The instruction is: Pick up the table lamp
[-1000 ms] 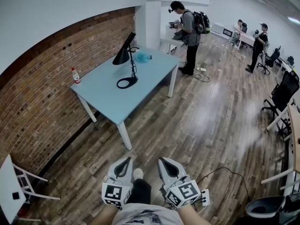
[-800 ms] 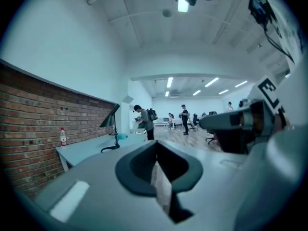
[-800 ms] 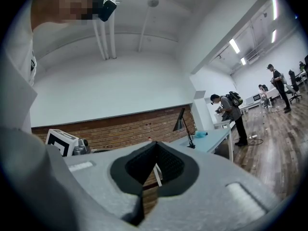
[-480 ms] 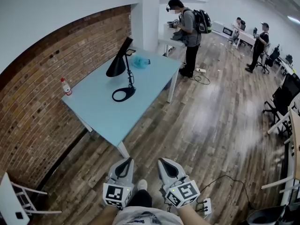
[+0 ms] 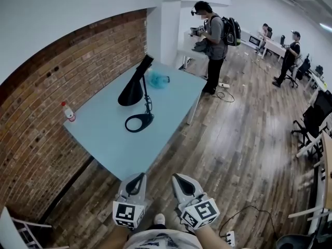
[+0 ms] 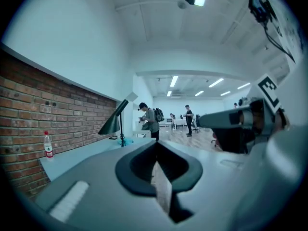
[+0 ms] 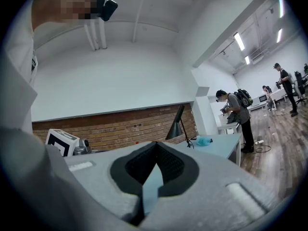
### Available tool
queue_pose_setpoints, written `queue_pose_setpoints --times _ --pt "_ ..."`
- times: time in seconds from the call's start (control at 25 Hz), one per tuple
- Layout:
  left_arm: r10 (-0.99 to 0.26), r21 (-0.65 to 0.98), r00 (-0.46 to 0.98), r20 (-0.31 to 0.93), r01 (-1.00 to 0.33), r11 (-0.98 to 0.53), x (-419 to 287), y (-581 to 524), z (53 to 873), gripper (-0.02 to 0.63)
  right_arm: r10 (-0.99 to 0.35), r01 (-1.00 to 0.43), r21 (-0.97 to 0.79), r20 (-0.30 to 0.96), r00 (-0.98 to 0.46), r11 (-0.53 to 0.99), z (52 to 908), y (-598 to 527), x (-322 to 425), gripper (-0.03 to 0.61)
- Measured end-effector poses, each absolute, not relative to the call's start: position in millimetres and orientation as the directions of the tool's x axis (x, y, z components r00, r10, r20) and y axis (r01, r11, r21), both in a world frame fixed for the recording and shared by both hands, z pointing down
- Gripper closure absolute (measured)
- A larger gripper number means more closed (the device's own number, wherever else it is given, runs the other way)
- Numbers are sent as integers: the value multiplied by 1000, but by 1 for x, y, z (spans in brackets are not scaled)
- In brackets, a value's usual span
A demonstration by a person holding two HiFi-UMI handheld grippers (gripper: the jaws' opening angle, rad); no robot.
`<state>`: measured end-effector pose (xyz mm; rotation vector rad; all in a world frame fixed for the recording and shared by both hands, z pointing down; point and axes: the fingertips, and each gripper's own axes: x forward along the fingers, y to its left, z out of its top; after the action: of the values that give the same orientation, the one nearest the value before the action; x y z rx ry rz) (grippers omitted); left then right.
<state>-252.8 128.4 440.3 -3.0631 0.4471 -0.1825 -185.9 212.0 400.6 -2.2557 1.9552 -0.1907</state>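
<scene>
1. The pale blue table [image 5: 104, 139] fills the middle of my head view. It runs along the brick wall [image 5: 41, 97], and its near corner is just ahead of both grippers
2. The table lamp [image 5: 130, 93] stands on the table, about midway along it and well apart from me. Its flat ring base is toward me, a thin stem rises roughly upright from it, and the long black cone shade slants across the top of the stem
3. The left gripper [image 5: 137, 180] is held low in front of me and pointing about level. Its jaws are fully together with nothing between them
4. The right gripper [image 5: 180, 181] is just beside the left and held the same way, jaws closed and empty
5. What the next move hangs on: the lamp lies ahead and a little left of both grippers, across the near stretch of tabletop. I judge the left gripper slightly the nearer. The stem's long axis is vertical, so level jaws opened wide could take it from the side
6. Small things I'd steer clear of: a crumpled blue object [image 5: 157, 79] beyond the lamp, and a red-capped bottle [image 5: 67, 111] near the wall, well left of the lamp
</scene>
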Motion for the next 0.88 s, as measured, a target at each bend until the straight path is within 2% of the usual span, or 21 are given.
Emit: queue_pose_setpoints --times 0.56,0.88 --pt "-365 -31 925 104 -363 -931 -207 45 444 621 -999 -977 -210 -7 48 -45 396 118 -130 580" --pt "-475 -19 871 127 -476 -879 -140 -5 458 621 -998 -972 -226 -1 -70 69 410 56 -49 580"
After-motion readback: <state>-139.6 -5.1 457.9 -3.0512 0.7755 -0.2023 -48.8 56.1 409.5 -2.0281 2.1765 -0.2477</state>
